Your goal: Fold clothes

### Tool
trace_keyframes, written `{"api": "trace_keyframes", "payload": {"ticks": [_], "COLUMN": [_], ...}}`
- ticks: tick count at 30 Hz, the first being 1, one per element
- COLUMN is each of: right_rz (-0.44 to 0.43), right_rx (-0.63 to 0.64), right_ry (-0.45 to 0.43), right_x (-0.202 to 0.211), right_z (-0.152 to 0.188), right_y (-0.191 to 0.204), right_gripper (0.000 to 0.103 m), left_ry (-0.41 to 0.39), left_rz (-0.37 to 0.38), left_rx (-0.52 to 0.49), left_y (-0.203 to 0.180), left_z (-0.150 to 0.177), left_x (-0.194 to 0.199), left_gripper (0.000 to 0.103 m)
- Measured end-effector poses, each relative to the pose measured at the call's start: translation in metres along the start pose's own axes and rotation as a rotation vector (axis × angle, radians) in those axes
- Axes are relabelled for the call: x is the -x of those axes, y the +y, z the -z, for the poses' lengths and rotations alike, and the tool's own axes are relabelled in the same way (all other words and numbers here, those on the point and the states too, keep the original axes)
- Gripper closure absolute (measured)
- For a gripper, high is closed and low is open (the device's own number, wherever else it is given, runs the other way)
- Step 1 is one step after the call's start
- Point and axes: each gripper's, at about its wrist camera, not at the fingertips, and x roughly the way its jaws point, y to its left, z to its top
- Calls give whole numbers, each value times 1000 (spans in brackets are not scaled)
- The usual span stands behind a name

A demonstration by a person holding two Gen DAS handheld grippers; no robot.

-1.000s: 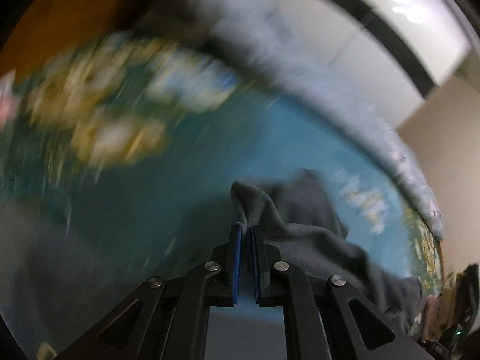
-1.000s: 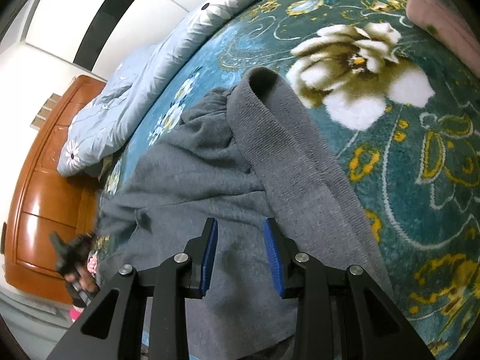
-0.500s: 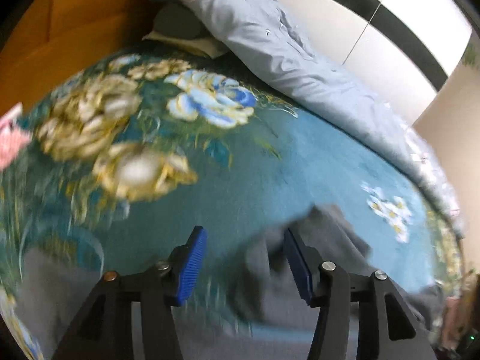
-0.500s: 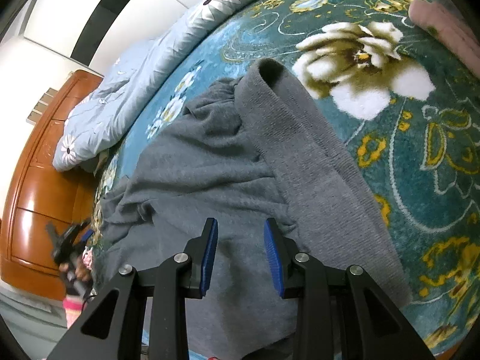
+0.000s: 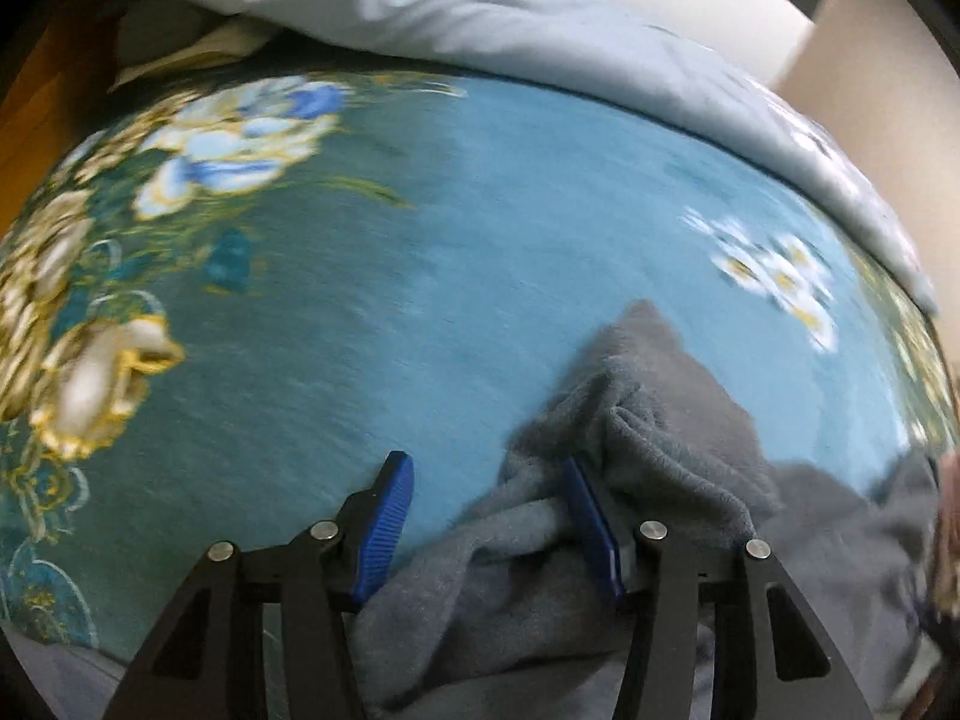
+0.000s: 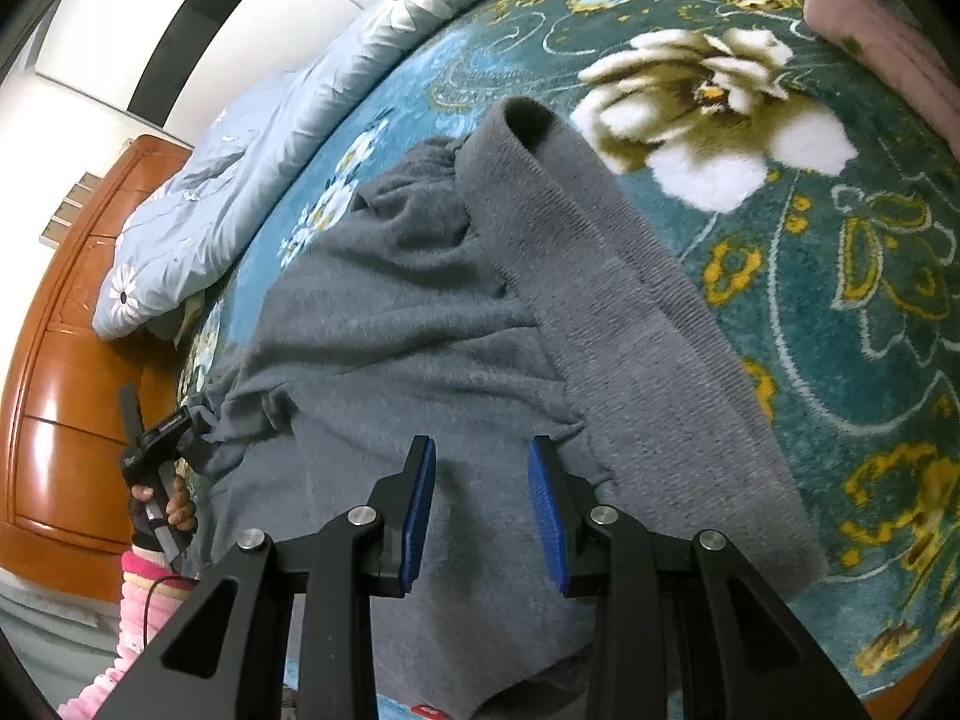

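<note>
Lying limp and soft, the grey sweater (image 6: 420,324) looked easiest to grip at a hem, the left gripper (image 5: 489,516) closing around a fold while the right gripper (image 6: 483,510) hovered open.

tools (image 6: 483,510): black arms | blue ribbed pads | silver screws | sleeve (image 6: 141,594): pink

Plenty of bare teal blanket (image 5: 480,240) ahead of my left gripper (image 5: 489,516) to slide across; only the bunched grey sweater (image 6: 420,312) crowds its right pad; the blue duvet (image 5: 540,30) walls off the far edge; on my right side the pink cloth (image 6: 888,54) and wooden headboard (image 6: 66,372) hem things in.
</note>
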Motion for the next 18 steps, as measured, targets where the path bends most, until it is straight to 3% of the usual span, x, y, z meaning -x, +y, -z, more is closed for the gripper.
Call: {"api": "trace_keyframes", "payload": {"ticks": [3, 4, 9, 13, 16, 18], "right_rz": [4, 5, 10, 7, 3, 1], "right_rx": [-2, -1, -1, -4, -5, -16], "right_ry": [9, 10, 16, 12, 4, 4], "right_x": [-4, -4, -4, -1, 1, -2], "right_z": [1, 1, 0, 0, 2, 4], "right_y": [2, 2, 4, 5, 4, 1], "right_gripper": [70, 70, 70, 70, 70, 70], "left_ry": [-9, -10, -145, -399, -570, -575], "left_rz": [25, 36, 55, 36, -9, -77], "left_rx": [40, 57, 142, 278, 382, 450], "left_y": [1, 1, 9, 48, 91, 119], "left_z": [7, 9, 2, -14, -1, 13], "left_x": [5, 6, 43, 112, 159, 157], "left_gripper": [85, 90, 94, 95, 99, 100]}}
